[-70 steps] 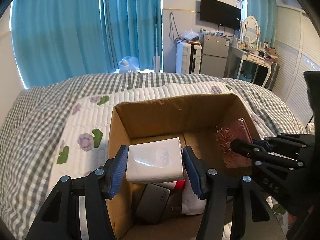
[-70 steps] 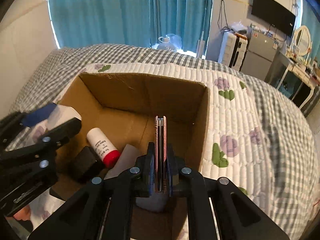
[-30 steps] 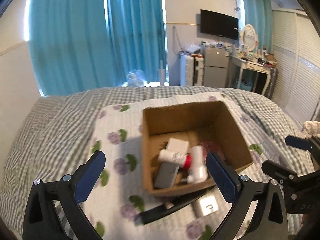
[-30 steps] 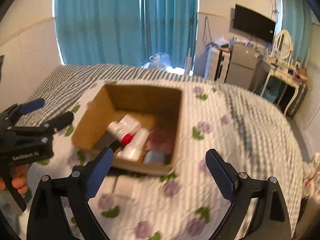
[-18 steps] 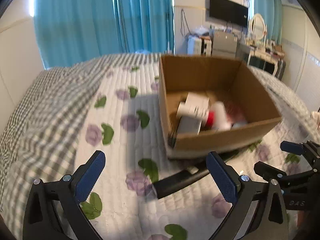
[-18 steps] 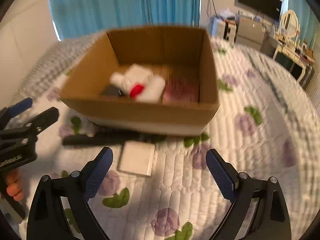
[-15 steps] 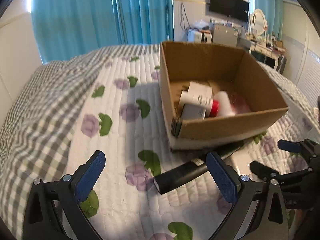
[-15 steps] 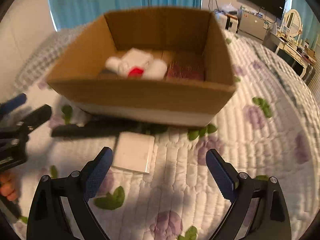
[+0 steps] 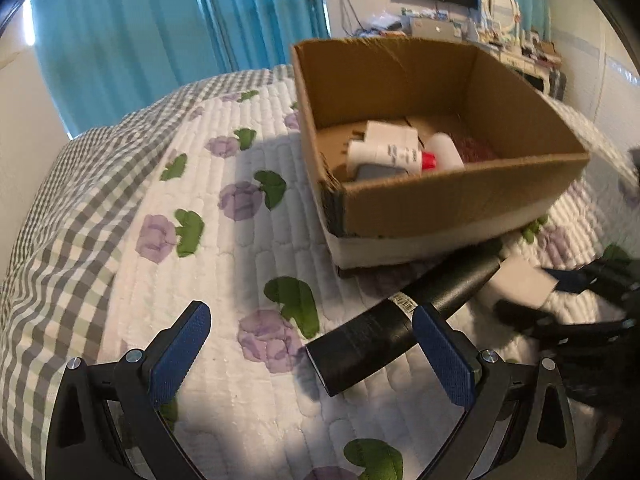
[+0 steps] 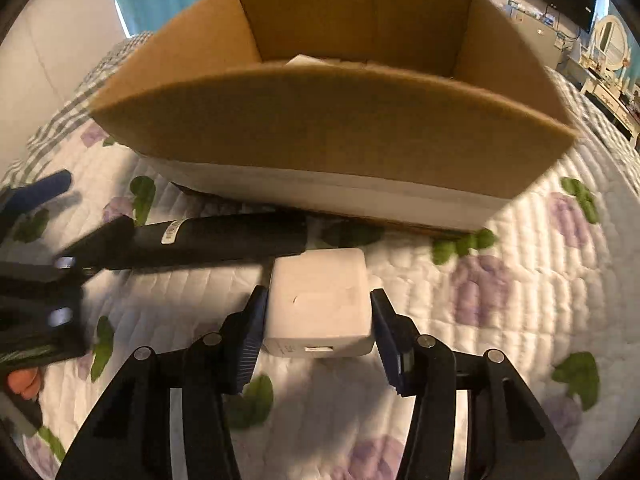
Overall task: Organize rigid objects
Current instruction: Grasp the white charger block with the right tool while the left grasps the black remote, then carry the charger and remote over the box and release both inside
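Observation:
A cardboard box [image 9: 460, 204] stands on the quilted bed and holds a white bottle with a red cap [image 9: 390, 156], a white box, a dark flat item and a reddish item. A long black cylinder [image 9: 400, 320] lies on the quilt in front of the box; it also shows in the right wrist view [image 10: 216, 238]. My left gripper [image 9: 312, 354] is open, with the cylinder's near end between its fingers. My right gripper [image 10: 318, 330] is open around a flat white box [image 10: 318, 304] lying on the quilt, pads close to its sides.
The quilt [image 9: 192, 248] has purple flowers and green leaves, with a grey check blanket at the left. Teal curtains [image 9: 160, 20] hang behind. A TV, fridge and dresser stand at the far right [image 9: 480, 8]. The cardboard box wall [image 10: 332, 136] rises just beyond the white box.
Both grippers have let go of the items now in the box, pulled back and dropped low in front of it. The left has closed in on the black cylinder, the right on the white box.

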Demonstrator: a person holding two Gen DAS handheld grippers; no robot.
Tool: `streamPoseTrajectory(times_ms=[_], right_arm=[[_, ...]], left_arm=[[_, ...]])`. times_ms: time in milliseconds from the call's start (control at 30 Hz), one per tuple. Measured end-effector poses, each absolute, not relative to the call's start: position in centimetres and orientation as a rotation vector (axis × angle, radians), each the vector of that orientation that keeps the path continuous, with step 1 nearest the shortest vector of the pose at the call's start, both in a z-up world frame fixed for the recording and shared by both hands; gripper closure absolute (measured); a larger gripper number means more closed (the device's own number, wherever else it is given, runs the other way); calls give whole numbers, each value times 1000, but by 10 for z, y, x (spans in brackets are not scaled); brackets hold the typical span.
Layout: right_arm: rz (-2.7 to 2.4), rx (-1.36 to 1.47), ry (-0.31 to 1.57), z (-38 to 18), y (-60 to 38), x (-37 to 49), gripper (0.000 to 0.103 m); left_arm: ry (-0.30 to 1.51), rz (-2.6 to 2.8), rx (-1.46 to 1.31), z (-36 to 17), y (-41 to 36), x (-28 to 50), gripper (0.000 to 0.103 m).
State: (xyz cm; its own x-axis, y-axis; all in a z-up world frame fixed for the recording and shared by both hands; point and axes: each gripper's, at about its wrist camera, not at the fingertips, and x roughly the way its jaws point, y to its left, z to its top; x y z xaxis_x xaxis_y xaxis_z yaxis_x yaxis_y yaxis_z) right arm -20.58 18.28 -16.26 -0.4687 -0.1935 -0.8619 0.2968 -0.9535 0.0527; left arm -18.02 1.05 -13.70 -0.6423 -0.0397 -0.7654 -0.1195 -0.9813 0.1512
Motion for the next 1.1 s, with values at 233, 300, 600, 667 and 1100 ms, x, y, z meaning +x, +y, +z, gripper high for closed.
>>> streamPoseTrajectory(times_ms=[233,300,600,667,1100], right_arm=[[-2527,1466,119,-158,211,-189,53],[-2540,1460,92,-155,216,-189,53],[-2539,1472,57,-150,215,-191,53],[-2537,1475,48,-150,212,-193,53],[-2557,1415,1,-131,214,-186,53]], left_arm=[[489,2666,-1321,-155,39,-178,0],[555,2622,-1321,-162,49,-177,0],[704,2493,-1339,-184,78,-188,31],[700,2486,-1323,-184,80,-189,37],[562,2388,-1340,-155,77,-170,78]])
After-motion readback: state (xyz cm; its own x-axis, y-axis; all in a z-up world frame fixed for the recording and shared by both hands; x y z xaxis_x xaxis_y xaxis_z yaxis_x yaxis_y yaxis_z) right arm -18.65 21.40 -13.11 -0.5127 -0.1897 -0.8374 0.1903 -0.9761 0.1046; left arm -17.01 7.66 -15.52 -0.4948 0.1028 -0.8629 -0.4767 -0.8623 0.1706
